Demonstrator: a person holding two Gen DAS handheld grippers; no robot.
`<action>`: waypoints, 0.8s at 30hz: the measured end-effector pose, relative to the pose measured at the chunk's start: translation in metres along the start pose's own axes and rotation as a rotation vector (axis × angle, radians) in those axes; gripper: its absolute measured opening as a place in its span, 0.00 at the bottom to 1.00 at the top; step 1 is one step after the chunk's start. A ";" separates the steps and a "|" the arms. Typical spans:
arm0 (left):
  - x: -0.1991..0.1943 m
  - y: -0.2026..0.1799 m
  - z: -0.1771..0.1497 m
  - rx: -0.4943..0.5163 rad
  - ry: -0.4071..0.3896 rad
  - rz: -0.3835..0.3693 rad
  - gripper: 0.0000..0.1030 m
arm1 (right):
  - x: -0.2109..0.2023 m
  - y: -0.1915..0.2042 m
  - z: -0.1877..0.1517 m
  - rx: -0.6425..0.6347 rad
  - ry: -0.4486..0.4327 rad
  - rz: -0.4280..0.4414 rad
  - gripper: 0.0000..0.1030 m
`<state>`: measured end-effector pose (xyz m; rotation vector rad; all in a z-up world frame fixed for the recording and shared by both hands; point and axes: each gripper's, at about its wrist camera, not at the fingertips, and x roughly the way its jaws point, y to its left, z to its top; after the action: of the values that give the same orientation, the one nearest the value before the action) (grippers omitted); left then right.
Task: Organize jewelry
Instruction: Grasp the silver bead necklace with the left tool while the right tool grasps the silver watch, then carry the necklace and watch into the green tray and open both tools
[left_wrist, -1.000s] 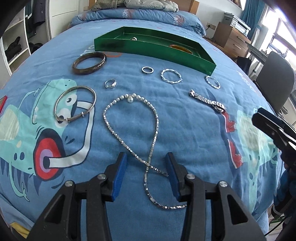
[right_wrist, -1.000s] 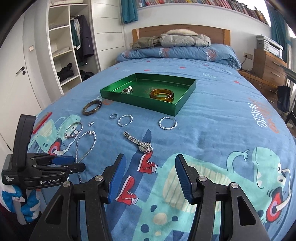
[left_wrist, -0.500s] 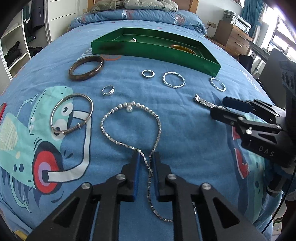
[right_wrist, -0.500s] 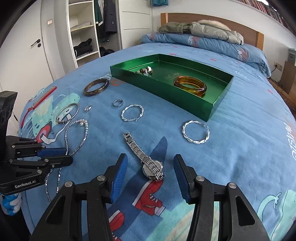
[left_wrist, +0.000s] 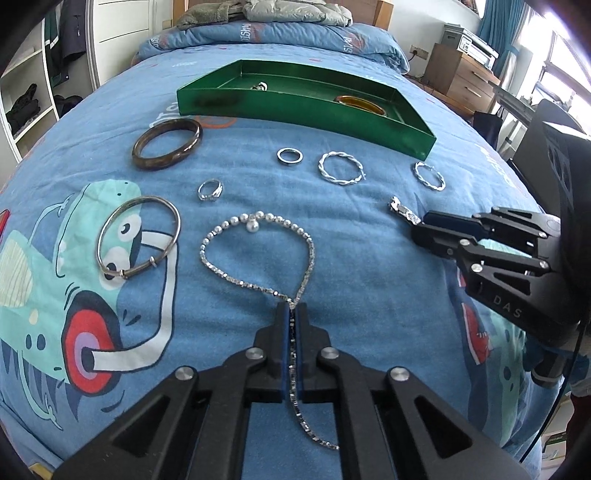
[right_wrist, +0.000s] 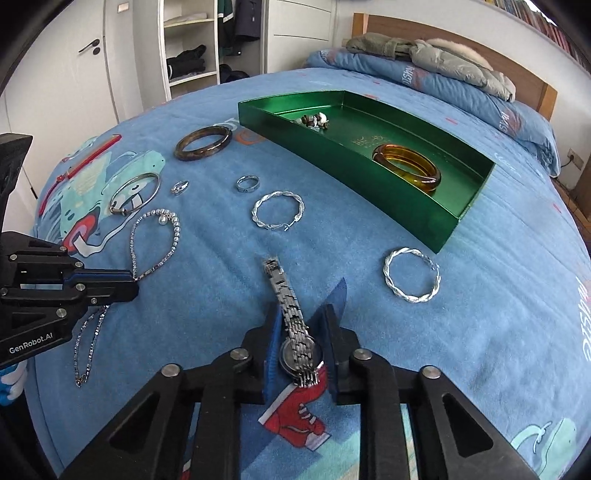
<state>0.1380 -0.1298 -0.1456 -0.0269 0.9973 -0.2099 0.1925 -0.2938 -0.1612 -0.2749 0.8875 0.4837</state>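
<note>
Two hand-held grippers work a spread of jewelry on a blue cartoon-print bed. The left gripper (left_wrist: 291, 312), low centre of its own view, is pinched tight on the crossing strands of a beaded necklace (left_wrist: 258, 236), whose loop lies ahead on the bedcover while its tail trails back under the gripper. The right gripper (right_wrist: 301, 328), at the bottom centre of its view, stands narrowed around a silver watch (right_wrist: 295, 332); the blue pads flank the watch face closely, though whether they already press it cannot be told.

A green tray (right_wrist: 406, 218) sits across the upper middle of the frame and holds only an amber bangle (right_wrist: 406, 168) and a small cluster of beads or earrings (right_wrist: 314, 120) (too small to name). By that measure the sorting looks barely started.

Left on the bedcover, outside the tray: a dark brown bangle (left_wrist: 168, 147) at upper left, a thin silver bangle (left_wrist: 138, 236) at left, a small ring (left_wrist: 209, 189), a plain band ring (left_wrist: 290, 155), and two twisted silver hoops, one mid-frame (left_wrist: 340, 168) and one at right near the tray's corner (left_wrist: 429, 175). Neither the necklace nor the watch is lifted yet.
</note>
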 end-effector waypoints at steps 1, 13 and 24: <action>-0.001 0.000 0.000 0.001 -0.002 -0.002 0.02 | -0.002 0.001 -0.001 0.012 -0.002 -0.004 0.11; -0.031 0.006 0.004 0.005 -0.062 -0.048 0.02 | -0.032 0.006 -0.013 0.183 -0.060 -0.019 0.11; -0.060 0.011 0.009 0.024 -0.115 -0.098 0.02 | -0.068 0.022 -0.004 0.225 -0.118 -0.063 0.11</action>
<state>0.1157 -0.1087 -0.0924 -0.0653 0.8797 -0.3064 0.1426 -0.2956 -0.1104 -0.0677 0.8079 0.3350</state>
